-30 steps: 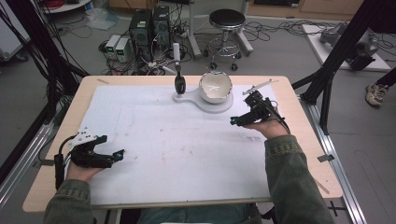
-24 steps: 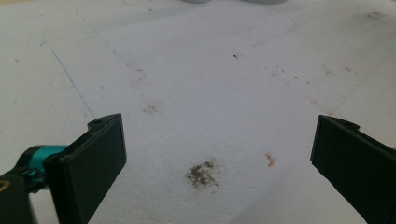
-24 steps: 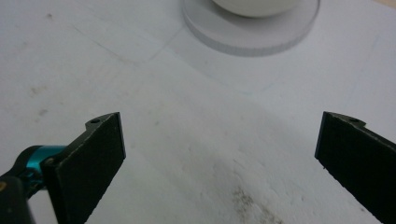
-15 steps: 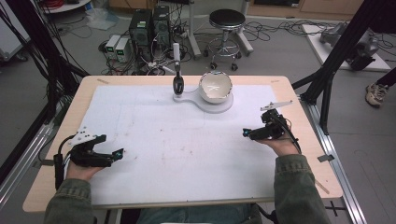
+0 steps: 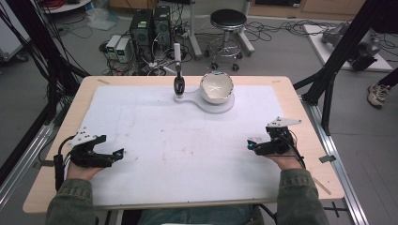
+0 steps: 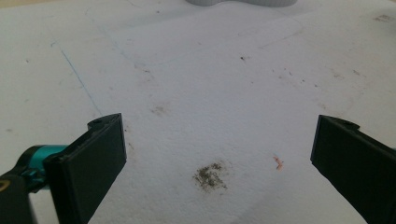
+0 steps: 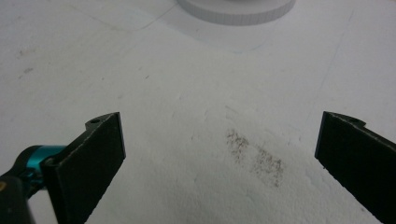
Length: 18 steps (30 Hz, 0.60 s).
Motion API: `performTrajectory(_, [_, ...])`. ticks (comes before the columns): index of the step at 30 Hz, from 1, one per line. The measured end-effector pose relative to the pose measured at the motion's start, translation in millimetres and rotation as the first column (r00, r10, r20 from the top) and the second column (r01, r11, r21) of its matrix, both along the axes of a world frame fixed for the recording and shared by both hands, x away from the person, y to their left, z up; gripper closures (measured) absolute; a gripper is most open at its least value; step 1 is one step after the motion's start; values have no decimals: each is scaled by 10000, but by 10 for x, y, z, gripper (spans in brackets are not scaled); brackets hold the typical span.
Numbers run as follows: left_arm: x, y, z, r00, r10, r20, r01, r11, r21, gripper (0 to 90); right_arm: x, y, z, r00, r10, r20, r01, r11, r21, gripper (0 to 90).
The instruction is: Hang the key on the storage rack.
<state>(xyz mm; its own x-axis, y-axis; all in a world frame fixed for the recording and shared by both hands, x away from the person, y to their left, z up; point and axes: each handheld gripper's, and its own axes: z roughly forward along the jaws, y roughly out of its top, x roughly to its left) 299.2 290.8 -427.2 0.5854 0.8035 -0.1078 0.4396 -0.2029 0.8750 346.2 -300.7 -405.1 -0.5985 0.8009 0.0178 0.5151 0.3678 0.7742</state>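
Both tools rest low on the white sheet point(image 5: 187, 154) that covers the wooden surface point(image 5: 305, 117), each held in one of the person's hands near the front edge. The left tool point(image 5: 117, 153) lies at the sheet's near left corner, its jaws spread wide with nothing between them; in the left gripper view a dark smudge point(image 6: 210, 176) and a small red fleck point(image 6: 279, 162) mark the sheet in the gap. The right tool point(image 5: 251, 145) sits near the sheet's right edge, pointing inward, jaws likewise wide apart and empty, with a faint grey smear point(image 7: 257, 158) on the sheet between them. Well away from both, at the far middle of the sheet, a white bowl point(image 5: 217, 87) sits on a white base point(image 5: 206, 104), and a dark-headed spoon point(image 5: 178, 84) stands upright on the same base just left of the bowl.
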Motion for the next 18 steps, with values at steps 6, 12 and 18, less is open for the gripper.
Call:
performTrajectory(6, [-1,0,-6,10000,-41,-62,41,10000,15,38,-101,-33,-85,9999,-11,-137,8,9998,-189,6])
performTrajectory(12, [17,-30,-34,9994,-242,-248,246,9996,150,38,-146,-132,-204,9993,-288,-231,288,9996,-19,6])
performTrajectory(18, [59,-61,-64,9981,-481,-394,482,9988,31,38,-146,-141,-258,9983,-476,-334,473,9988,-125,5])
